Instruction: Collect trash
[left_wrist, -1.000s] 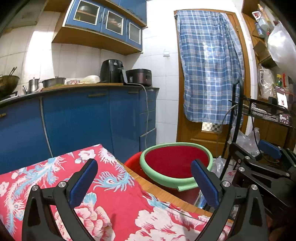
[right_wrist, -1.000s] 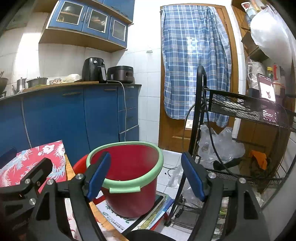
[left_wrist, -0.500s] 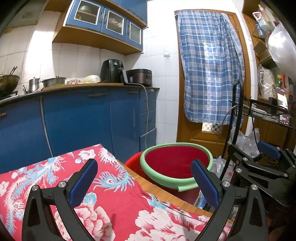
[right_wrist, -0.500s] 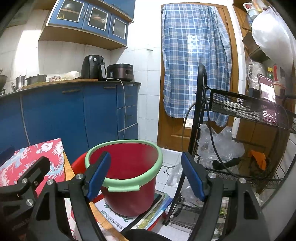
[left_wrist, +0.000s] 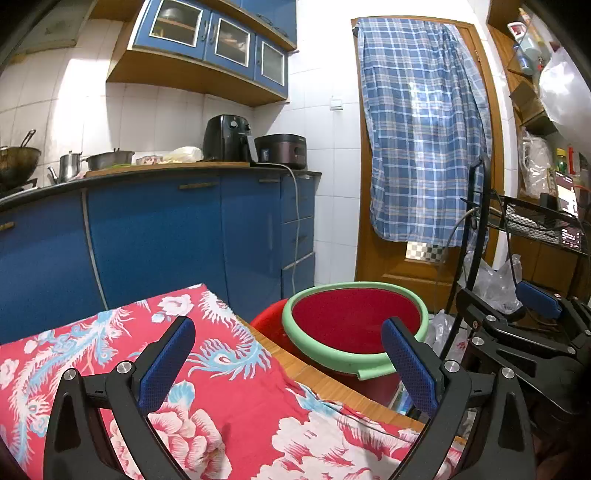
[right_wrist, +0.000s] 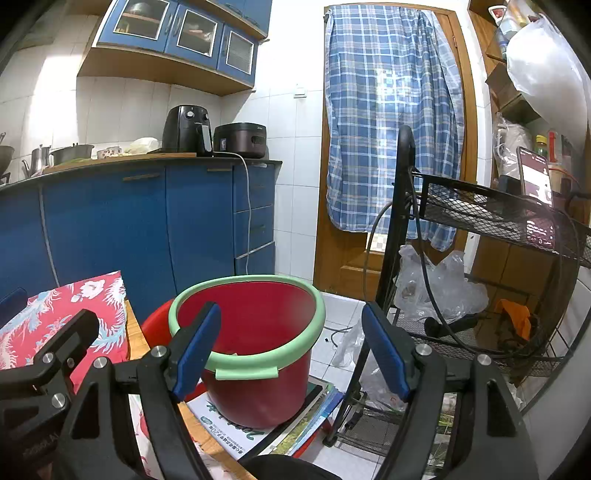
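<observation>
While no trash is gripped | left gripper (left_wrist: 288, 360), right gripper (right_wrist: 291, 347) jaws wide, empty | red bucket (right_wrist: 255, 354) lower centre: light, rigid; grab green rim

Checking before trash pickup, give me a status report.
Left gripper open, empty. Right gripper open, empty. Red bucket upright beside floral cloth. No trash visible nearby.

booklet (right_wrist: 229, 435) under the red bucket (right_wrist: 258, 369): green print, too small to read | air fryer (right_wrist: 186, 129): brand mark illegible
</observation>
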